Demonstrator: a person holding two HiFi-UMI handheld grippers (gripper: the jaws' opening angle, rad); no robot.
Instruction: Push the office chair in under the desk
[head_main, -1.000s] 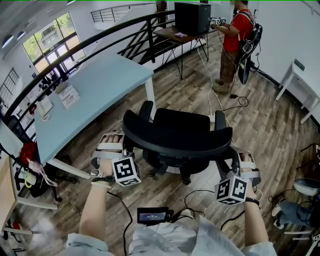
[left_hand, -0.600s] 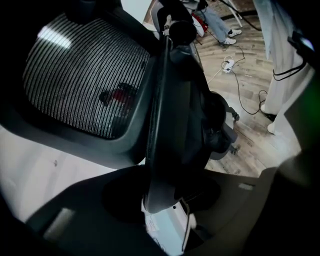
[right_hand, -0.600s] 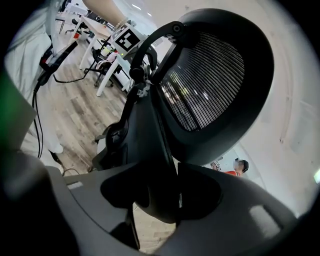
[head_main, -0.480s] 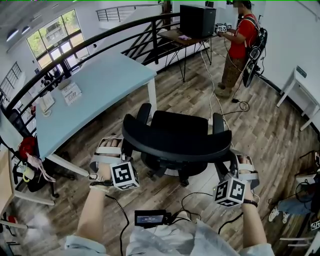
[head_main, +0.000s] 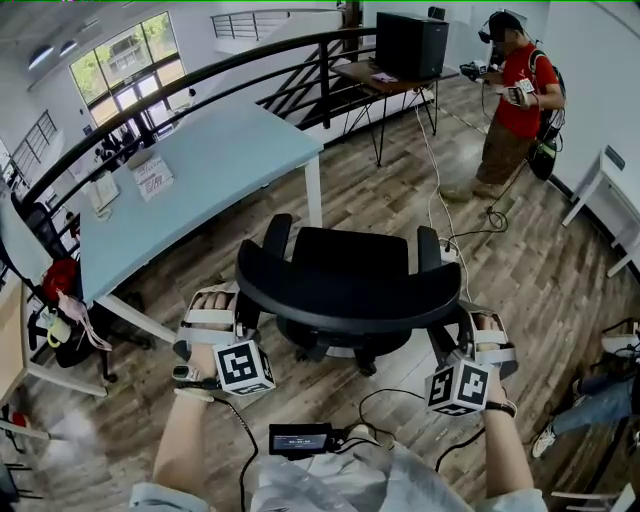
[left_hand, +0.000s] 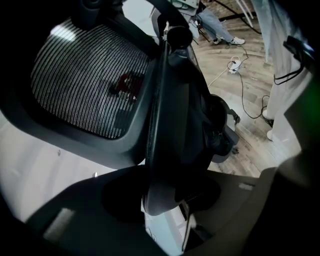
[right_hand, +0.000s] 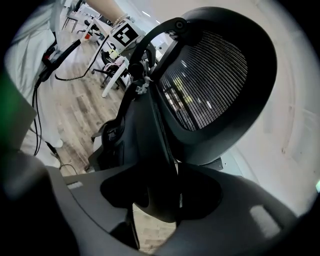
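The black office chair (head_main: 350, 258) stands on the wood floor, its seat facing away from me, right of the light-blue desk (head_main: 200, 170) and outside it. My left gripper (head_main: 243, 308) is shut on the left edge of the mesh backrest (head_main: 345, 298). My right gripper (head_main: 452, 328) is shut on its right edge. In the left gripper view the backrest's rim (left_hand: 165, 125) runs down between the jaws of the left gripper (left_hand: 162, 195). In the right gripper view the backrest (right_hand: 210, 80) rises from the clamped right gripper (right_hand: 160, 200).
The desk's white leg (head_main: 315, 190) stands just ahead-left of the chair. Papers (head_main: 152, 177) lie on the desk, and a red bag (head_main: 60, 280) sits below it. Cables (head_main: 440, 200) cross the floor. A person in red (head_main: 515, 100) stands far right by a dark desk (head_main: 385, 75). A railing (head_main: 200, 95) runs behind.
The chair, with both grippers still clamped on its backrest, has shifted slightly left toward the desk. The person in red has moved to the right.
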